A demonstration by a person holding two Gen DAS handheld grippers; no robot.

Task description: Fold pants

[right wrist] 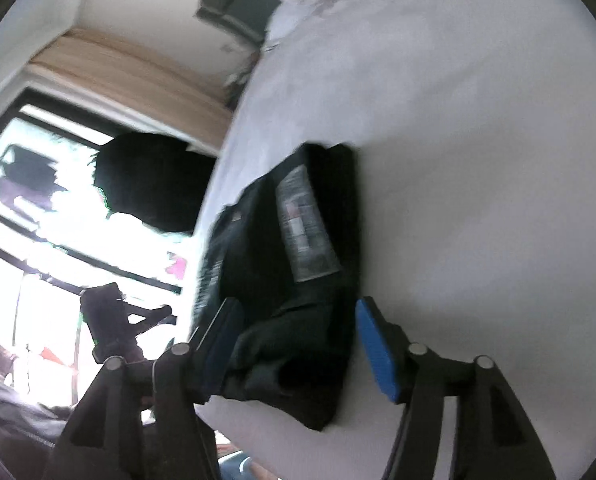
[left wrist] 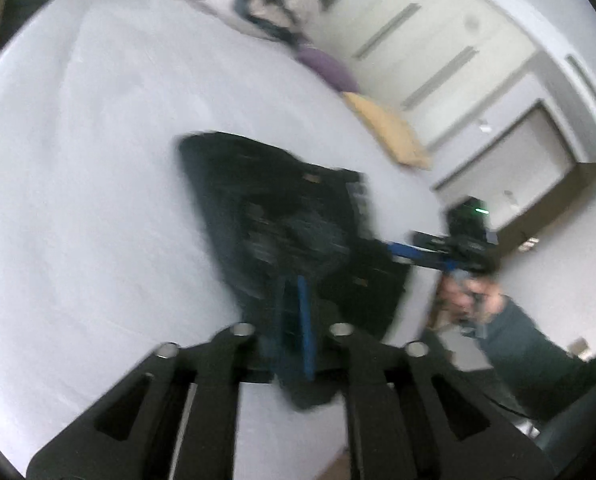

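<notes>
The white bed sheet [left wrist: 78, 160] fills the left and centre of the left wrist view and carries the pants [left wrist: 282, 216], a dark, folded bundle lying flat near the bed's edge. The left gripper [left wrist: 294, 320] hangs over the near end of the bundle with its blue pads close together, only a narrow gap between them; motion blur hides whether any cloth is caught there, so a grip cannot be confirmed. Farther right, a purple cushion [left wrist: 325, 66] and a tan cushion [left wrist: 389, 128] lie along the bed's far edge. At the right margin a hand [left wrist: 469, 296] in a dark sleeve carries the right gripper [left wrist: 393, 250] beside the bundle. In the right wrist view the right gripper [right wrist: 298, 348] stands wide, its pads straddling the pants [right wrist: 298, 240] without pressing on them; a white label [right wrist: 305, 224] shows on the cloth.
</notes>
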